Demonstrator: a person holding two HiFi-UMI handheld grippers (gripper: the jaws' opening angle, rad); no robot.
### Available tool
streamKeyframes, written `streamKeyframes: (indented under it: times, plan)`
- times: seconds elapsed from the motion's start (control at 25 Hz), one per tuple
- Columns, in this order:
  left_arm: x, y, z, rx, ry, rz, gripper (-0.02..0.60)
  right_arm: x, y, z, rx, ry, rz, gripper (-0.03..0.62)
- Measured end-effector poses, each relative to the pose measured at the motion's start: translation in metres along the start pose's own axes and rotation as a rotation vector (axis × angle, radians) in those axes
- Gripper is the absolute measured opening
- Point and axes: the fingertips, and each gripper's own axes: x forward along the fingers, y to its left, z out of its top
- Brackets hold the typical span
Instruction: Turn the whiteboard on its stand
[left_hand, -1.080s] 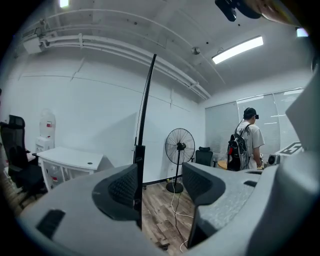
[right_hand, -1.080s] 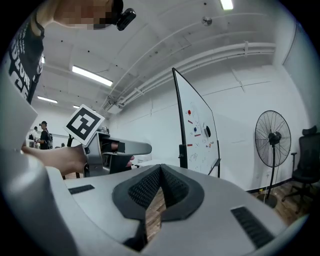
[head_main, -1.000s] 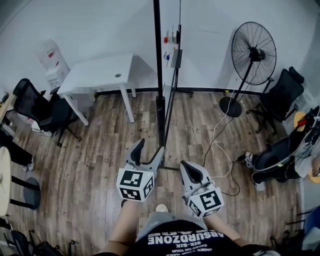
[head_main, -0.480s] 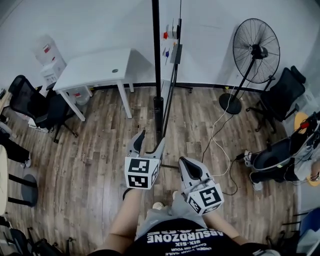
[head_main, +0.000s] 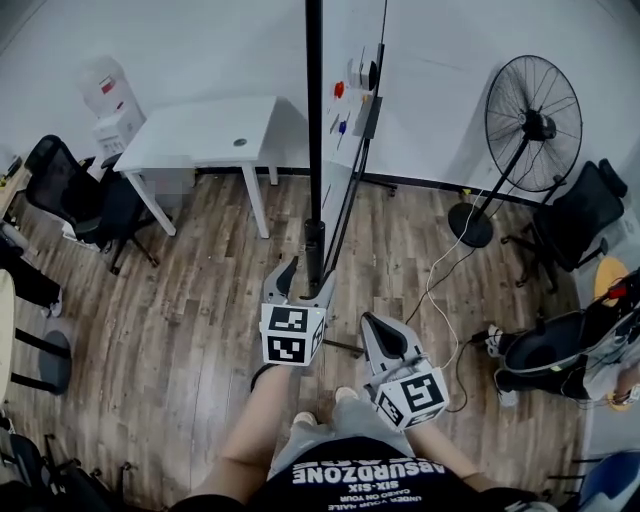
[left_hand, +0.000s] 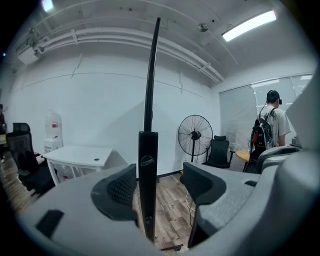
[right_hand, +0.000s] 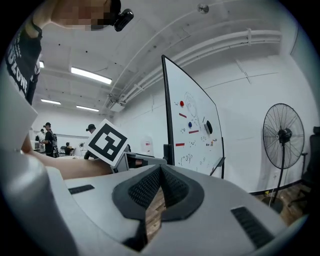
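Note:
The whiteboard (head_main: 338, 160) stands nearly edge-on ahead of me, its black side frame (head_main: 313, 120) running straight down to the stand's post (head_main: 313, 245). My left gripper (head_main: 305, 278) is open with its jaws on either side of that post. In the left gripper view the black post (left_hand: 148, 170) stands between the pads, close against the left one, with a gap to the right one; the left gripper (left_hand: 159, 184) is not clamped. My right gripper (head_main: 376, 326) hangs lower right, shut and empty. The right gripper (right_hand: 159, 172) looks at the board's written face (right_hand: 192, 125).
A white desk (head_main: 200, 135) and a water dispenser (head_main: 110, 105) stand at the left, with an office chair (head_main: 75, 190) beside them. A pedestal fan (head_main: 530, 110), a second chair (head_main: 575, 215) and a floor cable (head_main: 440, 290) are at the right. A person (left_hand: 270, 125) stands far off.
I have stepped closer to the stand. The left gripper has risen and moved forward until its jaws straddle the post. More of the board's face now shows at the right.

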Motion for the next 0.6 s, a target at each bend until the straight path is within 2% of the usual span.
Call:
streamKeyframes:
  times: [0.2, 0.44, 0.6]
  plan:
    - [0.023, 0.009, -0.005, -0.011, 0.013, 0.041, 0.276, 0.009, -0.009, -0.004, 0.008, 0.007, 0.033, -0.002]
    - [0.047, 0.018, -0.005, 0.026, 0.026, 0.078, 0.276, 0.021, -0.017, -0.004, 0.002, 0.009, 0.071, -0.002]
    - [0.058, 0.024, -0.009, 0.019, 0.047, 0.085, 0.276, 0.025, -0.027, -0.002, 0.004, 0.003, 0.066, -0.002]
